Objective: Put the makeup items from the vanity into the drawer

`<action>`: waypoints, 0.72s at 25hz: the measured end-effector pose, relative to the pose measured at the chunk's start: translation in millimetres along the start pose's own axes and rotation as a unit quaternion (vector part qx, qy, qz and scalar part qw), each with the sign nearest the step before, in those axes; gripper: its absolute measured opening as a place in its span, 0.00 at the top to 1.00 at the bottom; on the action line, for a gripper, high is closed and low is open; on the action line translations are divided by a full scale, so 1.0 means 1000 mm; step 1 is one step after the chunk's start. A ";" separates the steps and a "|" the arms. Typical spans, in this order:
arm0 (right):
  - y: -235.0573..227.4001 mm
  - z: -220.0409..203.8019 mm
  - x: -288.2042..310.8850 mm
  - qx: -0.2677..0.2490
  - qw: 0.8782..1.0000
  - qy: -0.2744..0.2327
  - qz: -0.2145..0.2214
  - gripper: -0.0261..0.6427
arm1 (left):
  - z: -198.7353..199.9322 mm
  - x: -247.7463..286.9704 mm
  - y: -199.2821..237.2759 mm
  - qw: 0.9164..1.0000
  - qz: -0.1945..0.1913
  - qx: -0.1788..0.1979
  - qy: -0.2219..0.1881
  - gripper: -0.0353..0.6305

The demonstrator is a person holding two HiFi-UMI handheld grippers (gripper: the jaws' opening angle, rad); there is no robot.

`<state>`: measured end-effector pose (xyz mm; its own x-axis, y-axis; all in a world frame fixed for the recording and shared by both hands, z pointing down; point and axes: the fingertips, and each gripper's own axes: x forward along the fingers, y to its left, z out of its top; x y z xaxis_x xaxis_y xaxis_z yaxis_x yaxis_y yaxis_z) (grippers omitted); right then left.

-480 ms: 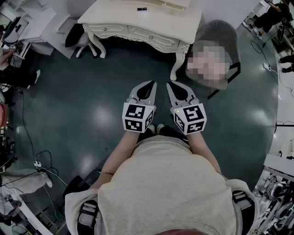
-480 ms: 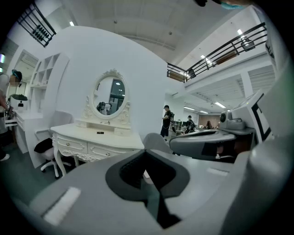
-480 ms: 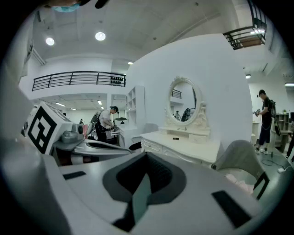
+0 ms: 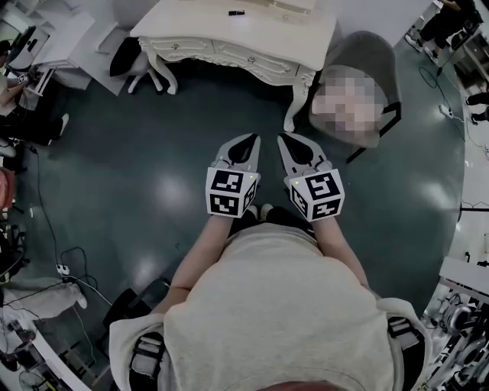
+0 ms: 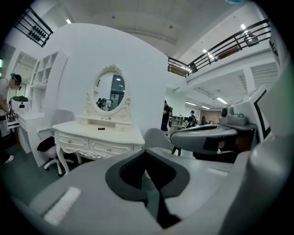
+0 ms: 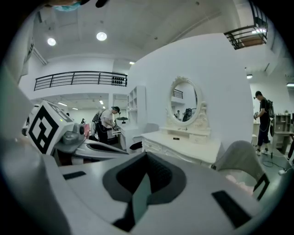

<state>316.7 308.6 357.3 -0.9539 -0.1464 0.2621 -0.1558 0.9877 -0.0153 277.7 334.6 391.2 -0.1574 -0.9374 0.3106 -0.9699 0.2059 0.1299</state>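
Note:
The white vanity (image 4: 229, 38) with closed drawers stands at the top of the head view, across dark floor from me. A small dark makeup item (image 4: 237, 12) lies on its top; it also shows as a dark speck (image 5: 101, 128) below the oval mirror (image 5: 110, 92). My left gripper (image 4: 251, 139) and right gripper (image 4: 282, 139) are held side by side at waist height, well short of the vanity. Both are shut with nothing between the jaws. The left gripper (image 5: 147, 158) points at the vanity (image 5: 98, 135), and so does the right gripper (image 6: 145, 158).
A grey chair (image 4: 367, 46) stands by the vanity's right end. A white swivel chair with a dark seat (image 4: 126, 57) sits at its left end. Cables (image 4: 65, 263) run over the floor at the left. People stand at desks in the background (image 6: 108, 121).

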 end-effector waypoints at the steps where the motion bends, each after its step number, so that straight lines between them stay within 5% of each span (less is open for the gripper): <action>1: -0.003 0.003 -0.002 0.005 1.000 -0.006 -0.001 0.95 | 0.002 0.001 -0.001 1.000 0.001 -0.004 -0.006 0.93; 5: -0.014 0.007 -0.009 0.033 0.999 -0.034 0.007 0.95 | 0.008 0.005 -0.004 0.999 -0.001 -0.026 -0.025 0.93; 18: -0.040 -0.025 0.002 0.057 0.998 0.003 0.037 0.95 | -0.011 0.034 -0.010 0.999 0.022 -0.044 -0.005 0.93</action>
<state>327.7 269.9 382.7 -0.9622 -0.0734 0.2621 -0.1142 0.9830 -0.1438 284.2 303.7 410.7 -0.2026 -0.9292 0.3091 -0.9418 0.2713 0.1985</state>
